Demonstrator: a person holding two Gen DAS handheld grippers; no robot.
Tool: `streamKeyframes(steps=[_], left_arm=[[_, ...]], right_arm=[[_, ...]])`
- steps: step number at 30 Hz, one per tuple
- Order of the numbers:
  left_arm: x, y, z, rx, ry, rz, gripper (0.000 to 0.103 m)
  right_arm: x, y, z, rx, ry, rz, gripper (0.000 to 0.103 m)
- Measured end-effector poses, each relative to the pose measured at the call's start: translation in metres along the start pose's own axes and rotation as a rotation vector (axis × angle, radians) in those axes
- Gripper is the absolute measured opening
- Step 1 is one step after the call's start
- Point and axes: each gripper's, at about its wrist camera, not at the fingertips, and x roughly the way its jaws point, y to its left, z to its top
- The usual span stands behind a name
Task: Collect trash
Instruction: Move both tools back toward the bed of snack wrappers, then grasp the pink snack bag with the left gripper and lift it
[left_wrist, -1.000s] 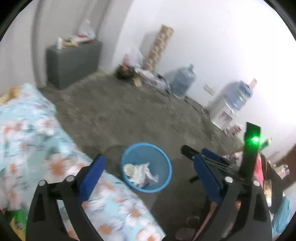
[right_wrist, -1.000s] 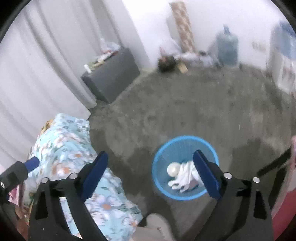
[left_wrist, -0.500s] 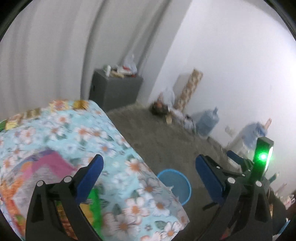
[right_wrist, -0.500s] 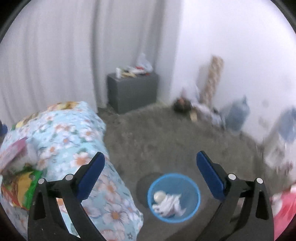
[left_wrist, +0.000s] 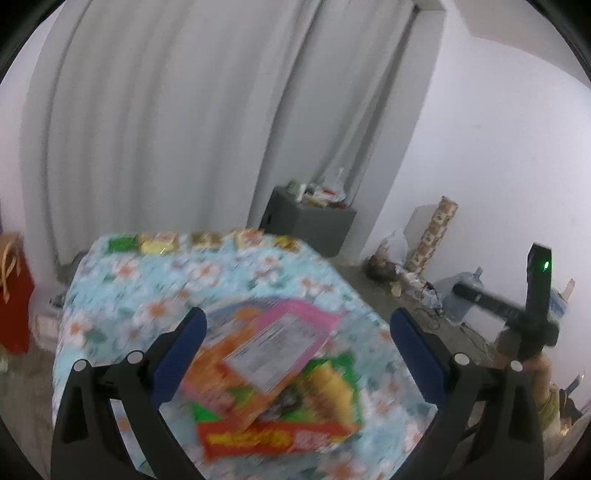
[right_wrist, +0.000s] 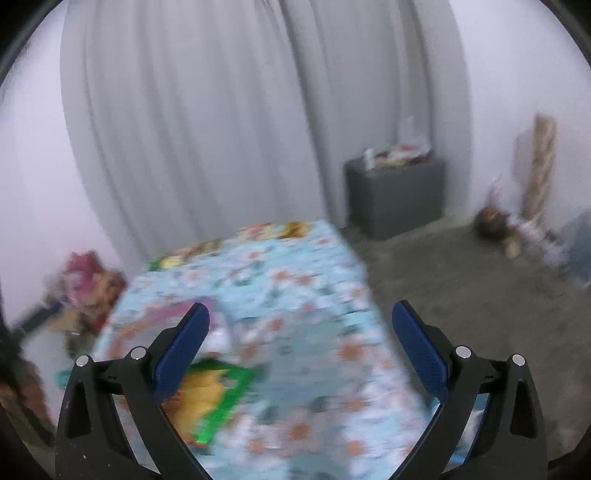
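Note:
A table with a light blue flowered cloth (left_wrist: 207, 273) fills the lower middle of both views. On it lie flat wrappers: an orange and pink packet (left_wrist: 273, 350) on top of a green, yellow and red packet (left_wrist: 314, 413). My left gripper (left_wrist: 295, 354) is open and empty, hovering above these packets. My right gripper (right_wrist: 299, 347) is open and empty above the cloth (right_wrist: 317, 280); the green and yellow packet (right_wrist: 210, 391) lies at its lower left, blurred. The other gripper (left_wrist: 532, 317) shows at the right of the left wrist view.
A grey cabinet (left_wrist: 306, 225) with clutter on top stands by the white curtain (left_wrist: 166, 129). A patterned roll (left_wrist: 432, 236), bags and a water jug (left_wrist: 461, 295) lie along the right wall. A red bag (left_wrist: 13, 291) stands at the left. Grey carpet (right_wrist: 461, 295) surrounds the table.
Both grippers swung up and away from the blue bin on the floor to the table. The bin has left view and the packets now lie under the left gripper.

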Motion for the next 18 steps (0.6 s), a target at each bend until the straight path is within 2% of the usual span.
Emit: streamKeyframes(steps=[5,10,15,18], left_arm=[[-0.001,0.025,-0.019,-0.054,0.024,-0.004,0.097],[0.001,0.039,-0.027,-0.045,0.021,0.017,0.097],[0.009,0.034,-0.032,0.013,0.029,0.009,0.097],[0.015,0.020,-0.037,0.104,0.024,0.014,0.097]], right_arm=[[0.017,0.021,0.002,0.086,0.078,0.149,0.095],[0.039,0.039,-0.004,0.157,0.178,0.276,0.094],[0.059,0.050,-0.014,0.224,0.266,0.342,0.087],[0.073,0.050,-0.024,0.305,0.330,0.398,0.080]])
